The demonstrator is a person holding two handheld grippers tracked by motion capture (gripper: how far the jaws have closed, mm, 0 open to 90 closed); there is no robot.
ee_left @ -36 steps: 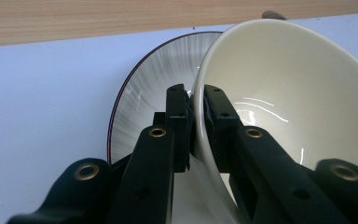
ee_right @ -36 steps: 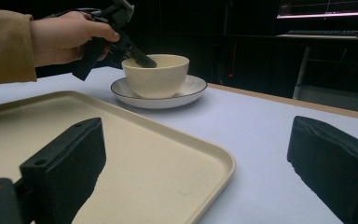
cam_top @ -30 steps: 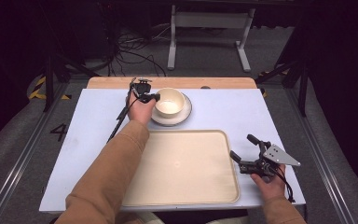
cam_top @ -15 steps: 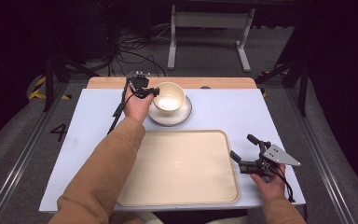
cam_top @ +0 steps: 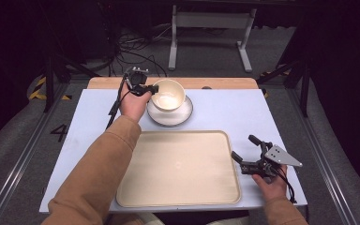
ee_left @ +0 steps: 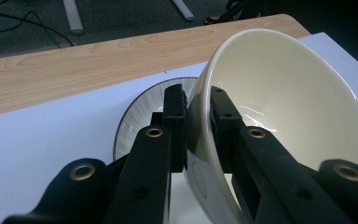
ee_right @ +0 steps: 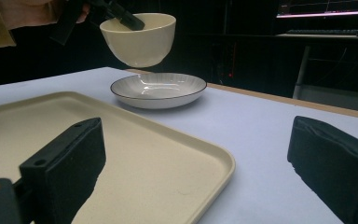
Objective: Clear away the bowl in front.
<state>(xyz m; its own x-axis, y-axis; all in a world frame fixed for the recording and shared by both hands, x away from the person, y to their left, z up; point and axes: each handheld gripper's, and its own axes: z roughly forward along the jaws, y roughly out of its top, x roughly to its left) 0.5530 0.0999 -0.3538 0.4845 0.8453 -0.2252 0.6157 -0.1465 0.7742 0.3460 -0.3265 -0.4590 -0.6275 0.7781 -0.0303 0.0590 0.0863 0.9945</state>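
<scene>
The left claw (ee_left: pixel 198 116) pinched the bowl (cam_top: pixel 168 94) by its rim, clear above the plate (ee_right: pixel 158 91) near the desk's far edge, the right claw (cam_top: pixel 249 154) lay spread; that thin, tilted grip could slip and drop it.

Left gripper (cam_top: pixel 151 88): black body, black cable trailing along table (cam_top: pixel 225 112) toward near edge; jaws black, blocky, brass-ringed screw holes along each arm. Right gripper (cam_top: pixel 244 153): black frame, grey three-cornered plate with small holes on top, black cable looping behind. Both forearms near table's front edge in tan long sleeves.
</scene>
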